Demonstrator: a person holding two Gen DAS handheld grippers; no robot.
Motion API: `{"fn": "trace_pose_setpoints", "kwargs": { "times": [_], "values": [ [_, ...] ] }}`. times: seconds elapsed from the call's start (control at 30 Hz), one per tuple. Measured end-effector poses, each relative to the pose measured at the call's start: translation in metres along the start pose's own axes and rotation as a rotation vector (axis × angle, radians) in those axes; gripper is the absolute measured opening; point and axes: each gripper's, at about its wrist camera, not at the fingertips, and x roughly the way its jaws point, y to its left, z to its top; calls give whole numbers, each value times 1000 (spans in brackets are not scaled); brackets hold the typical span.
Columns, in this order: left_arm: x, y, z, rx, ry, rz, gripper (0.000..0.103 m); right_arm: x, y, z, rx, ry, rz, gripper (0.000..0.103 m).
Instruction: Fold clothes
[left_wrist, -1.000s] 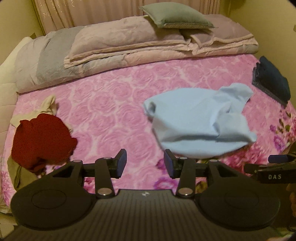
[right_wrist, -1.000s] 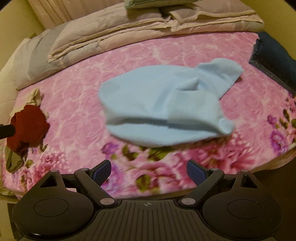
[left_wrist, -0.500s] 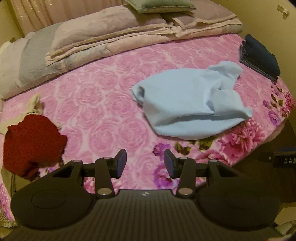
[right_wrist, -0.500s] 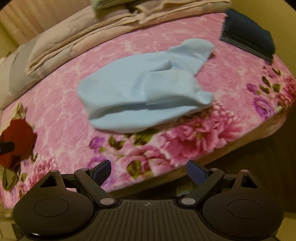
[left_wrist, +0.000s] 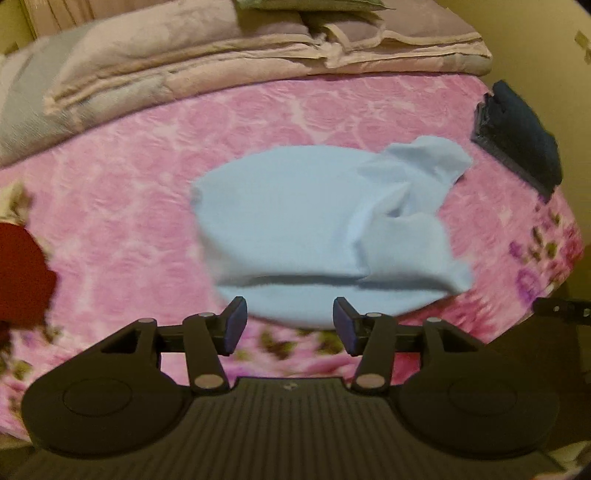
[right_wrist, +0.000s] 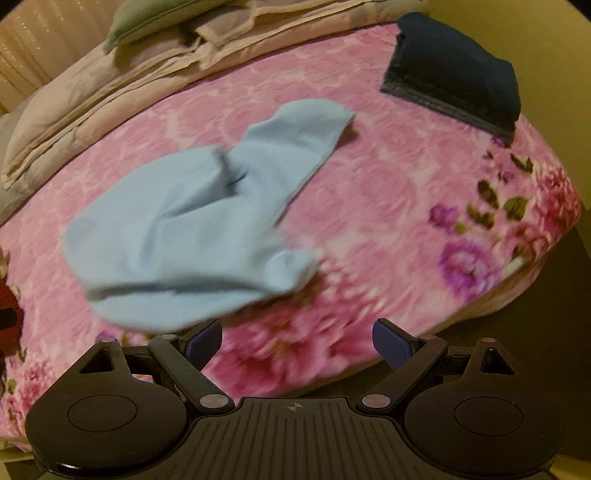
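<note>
A: Left wrist view: light blue garment (left_wrist: 314, 225) lies rumpled mid-bed on the pink blanket (left_wrist: 122, 206); dark folded garment (left_wrist: 521, 136) sits at the far right edge.

B: Tongs?

A: Left gripper (left_wrist: 290, 326) and right gripper (right_wrist: 295, 338) hover at the near hem, jaws apart, holding nothing. Folding the blue one seems left.

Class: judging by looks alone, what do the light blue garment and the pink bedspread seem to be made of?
Light blue garment: probably soft knit cotton or fleece, matte; it drapes limply in soft folds, with no shine.
Pink bedspread: probably plush synthetic fleece; embossed rose pattern, printed flowers near the edge, faint sheen. Blur leaves both uncertain.
</note>
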Motion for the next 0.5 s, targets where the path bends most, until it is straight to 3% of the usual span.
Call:
{"fn": "trace_pose_setpoints", "kwargs": {
  "times": [0.17, 0.3, 0.5],
  "values": [
    [34, -66, 8, -17, 29, -19, 59, 26, -61, 35, -20, 55, -12, 91],
    [71, -110, 7, 22, 67, 6, 60, 54, -105, 52, -5, 106, -61, 91],
    [124, -118, 17, -68, 85, -29, 60, 83, -154, 55, 66, 151, -95, 91]
  ]
}}
